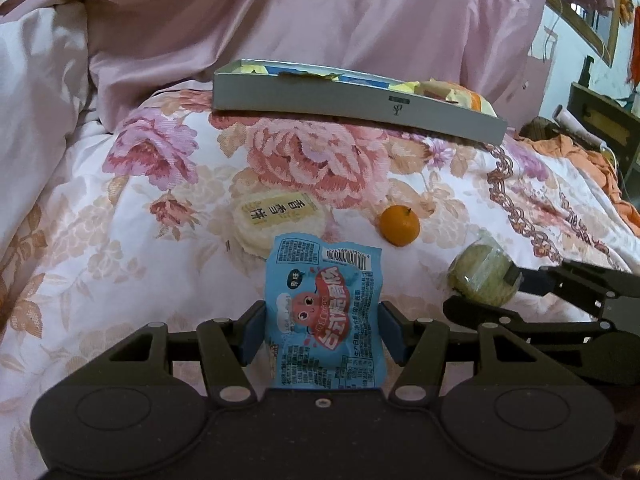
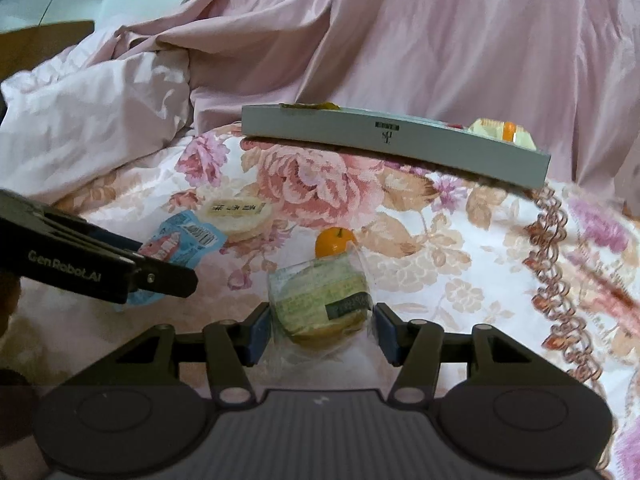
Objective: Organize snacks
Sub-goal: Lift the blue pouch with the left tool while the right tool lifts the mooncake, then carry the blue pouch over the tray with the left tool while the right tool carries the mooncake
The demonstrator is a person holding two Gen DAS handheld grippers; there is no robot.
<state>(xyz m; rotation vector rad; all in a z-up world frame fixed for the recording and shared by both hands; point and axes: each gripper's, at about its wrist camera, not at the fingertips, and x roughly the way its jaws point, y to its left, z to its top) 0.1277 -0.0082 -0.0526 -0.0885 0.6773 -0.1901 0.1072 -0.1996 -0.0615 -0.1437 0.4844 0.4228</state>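
Pink bedding (image 1: 320, 12) is heaped behind a floral quilt (image 1: 132, 240) where I work with a claw in each hand. On the left, my left claw (image 1: 322, 330) is clamped on a blue packet (image 1: 324, 308), its blue pads (image 1: 253, 336) pressed against both sides and the packet standing upright between them. Just beyond it a round rice cracker (image 1: 276, 218) in a clear wrapper lies flat on the quilt, and to its right sits a small orange (image 1: 399, 226). Farther back, a shallow grey box (image 1: 352, 104) rests on the quilt against the heap, with yellow wrapped snacks (image 1: 452, 94) showing above its rim at the right end. On the right, my right claw (image 2: 323, 330) brackets a green cake (image 2: 320, 304) in clear film; the pads (image 2: 387, 334) stand at its sides, touching the film, though I cannot tell whether they grip it. The orange lies just past the cake.
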